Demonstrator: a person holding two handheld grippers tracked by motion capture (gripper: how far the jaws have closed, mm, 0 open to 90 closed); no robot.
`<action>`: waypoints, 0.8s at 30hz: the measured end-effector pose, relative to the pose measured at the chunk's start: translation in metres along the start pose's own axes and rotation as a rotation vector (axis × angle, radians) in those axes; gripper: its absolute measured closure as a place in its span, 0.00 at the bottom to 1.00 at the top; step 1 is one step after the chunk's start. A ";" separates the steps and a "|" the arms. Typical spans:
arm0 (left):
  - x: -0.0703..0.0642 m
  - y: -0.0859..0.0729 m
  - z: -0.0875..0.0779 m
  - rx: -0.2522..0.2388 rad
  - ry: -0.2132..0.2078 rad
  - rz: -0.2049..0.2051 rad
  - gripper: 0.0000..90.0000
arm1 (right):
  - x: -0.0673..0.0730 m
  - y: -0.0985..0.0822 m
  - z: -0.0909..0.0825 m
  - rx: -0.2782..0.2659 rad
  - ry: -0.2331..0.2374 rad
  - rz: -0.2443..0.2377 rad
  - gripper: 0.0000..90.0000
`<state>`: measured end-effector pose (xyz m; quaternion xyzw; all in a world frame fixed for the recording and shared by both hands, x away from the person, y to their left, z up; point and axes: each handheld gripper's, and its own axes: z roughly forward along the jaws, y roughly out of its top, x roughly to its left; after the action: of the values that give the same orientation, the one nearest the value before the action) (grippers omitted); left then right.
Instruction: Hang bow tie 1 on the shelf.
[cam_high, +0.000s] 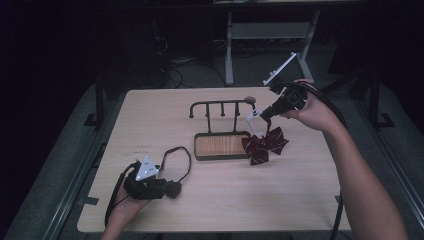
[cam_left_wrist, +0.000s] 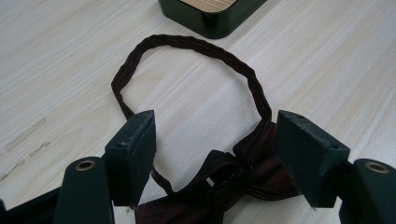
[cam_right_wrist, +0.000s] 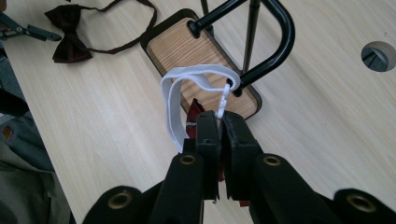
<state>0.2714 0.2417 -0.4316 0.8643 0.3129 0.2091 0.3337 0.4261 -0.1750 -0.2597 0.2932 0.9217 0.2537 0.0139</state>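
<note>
The pale wooden surface (cam_high: 215, 200) carries everything, and near its far middle stands a black metal hook rack (cam_high: 220, 107) on a wood-inlaid base tray (cam_high: 220, 146), its row of pegs raised so that looped things can hang clear of the wood. The work in hand looks to be hanging bow ties on that rack, which would explain why the two ties lie on either side of it.

The right gripper (cam_right_wrist: 219, 123) is held up beside the rack's right end, its fingers (cam_right_wrist: 208, 140) pressed together on the clasp of the white elastic strap (cam_right_wrist: 175, 100). The strap's loop is spread open right at the curved end of the rack bar, seemingly so it can slip over a peg. Below it hangs the red plaid bow tie (cam_high: 265, 144), its bow resting low by the tray's right edge because only the strap is lifted.

The left gripper (cam_left_wrist: 215, 154) lies low on the near left, fingers (cam_left_wrist: 135, 154) apart and flanking the dark maroon bow tie (cam_left_wrist: 219, 182) without pressing it. Its thin neck band (cam_left_wrist: 196, 46) curls in a loop toward the tray, probably waiting its turn
</note>
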 end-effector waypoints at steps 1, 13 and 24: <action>0.000 0.000 0.000 0.000 0.000 -0.001 0.34 | -0.001 0.001 0.001 -0.001 -0.001 -0.001 0.95; -0.001 0.000 0.000 -0.015 -0.002 -0.010 0.34 | -0.016 0.005 0.005 -0.004 -0.004 0.037 0.95; -0.001 0.000 -0.001 -0.010 -0.004 -0.008 0.34 | -0.026 0.010 0.009 -0.005 -0.027 0.071 0.95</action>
<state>0.2706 0.2412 -0.4310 0.8619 0.3145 0.2076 0.3393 0.4549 -0.1780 -0.2661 0.3289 0.9098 0.2523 0.0178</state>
